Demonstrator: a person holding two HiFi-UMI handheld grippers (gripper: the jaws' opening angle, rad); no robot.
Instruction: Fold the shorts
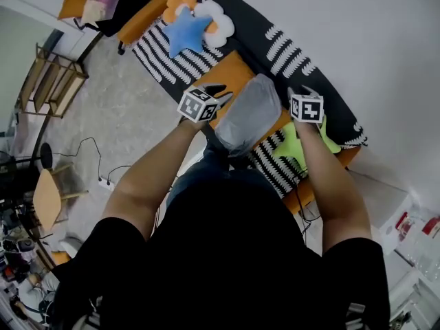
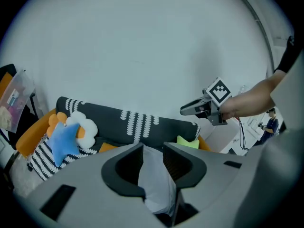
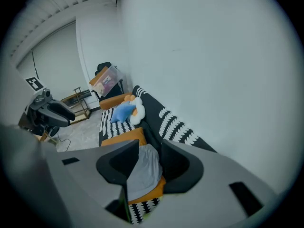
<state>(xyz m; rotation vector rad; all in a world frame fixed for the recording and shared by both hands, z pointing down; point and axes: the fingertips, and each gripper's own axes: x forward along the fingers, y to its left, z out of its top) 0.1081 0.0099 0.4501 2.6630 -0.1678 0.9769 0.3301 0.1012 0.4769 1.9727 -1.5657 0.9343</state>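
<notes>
I hold the shorts up by one edge. My left gripper and right gripper each pinch grey cloth, so they hang spread between the two, ready to lay flat. Below the jaws sits the sofa's orange cushion, with a green cushion under my right. The blue star pillow lies well beyond my left, out of the way.

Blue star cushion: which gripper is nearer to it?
Left. The left gripper holds the side of the grey shorts toward the blue star cushion; the right gripper holds the far side.
</notes>
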